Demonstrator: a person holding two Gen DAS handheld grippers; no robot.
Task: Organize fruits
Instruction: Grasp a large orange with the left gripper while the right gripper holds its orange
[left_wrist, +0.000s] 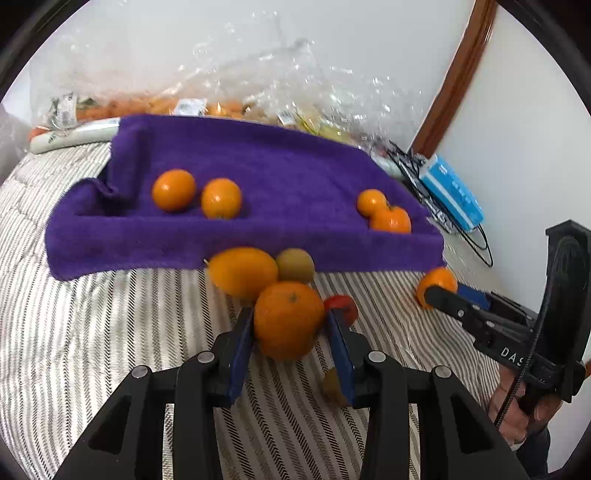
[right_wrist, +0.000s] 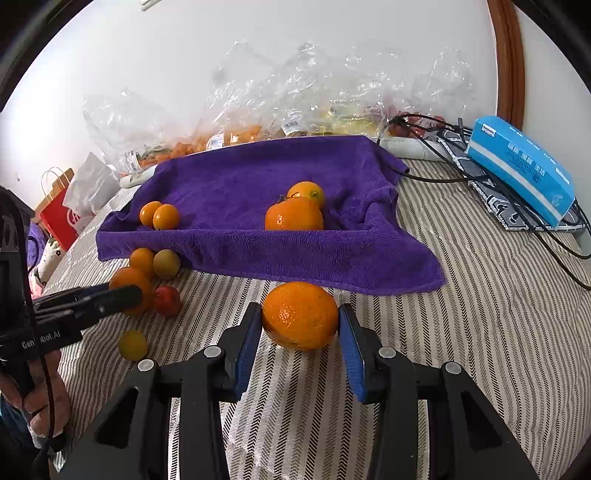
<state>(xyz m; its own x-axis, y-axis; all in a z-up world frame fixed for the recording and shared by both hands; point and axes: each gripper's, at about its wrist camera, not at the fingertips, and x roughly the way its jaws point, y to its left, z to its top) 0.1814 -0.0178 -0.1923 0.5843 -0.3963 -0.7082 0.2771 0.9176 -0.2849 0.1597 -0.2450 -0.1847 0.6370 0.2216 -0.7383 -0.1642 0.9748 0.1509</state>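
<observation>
Task state: partly done, roughly the midpoint by my estimate. The purple terry towel, draped over a tray-like form on the striped herringbone bed cover, carries four round orange citrus fruits: a pair at its left and a pair at its right. Six fruits are still off the towel, all on or just above the bed cover in front of it. Count off the towel: two oranges in the grippers, one oval orange-yellow fruit, one round greenish fruit, one small red fruit, and one small yellow-green fruit. Total visible loose fruit: ten. The left gripper has its blue-padded fingers closed partway onto the large round orange, pads pressed to both flanks; slight blur, so I cannot tell whether the fruit is lifted or resting. The right gripper has its fingers likewise set against the sides of the second round orange, which sits just in front of the towel's near hem. The grip looks made, though the right pad's contact is marginal. Remaining, as I judge it: place both held oranges on the towel with their kind, then sort the other four. Behind the towel are clear plastic produce bags, contents not counted.
</observation>
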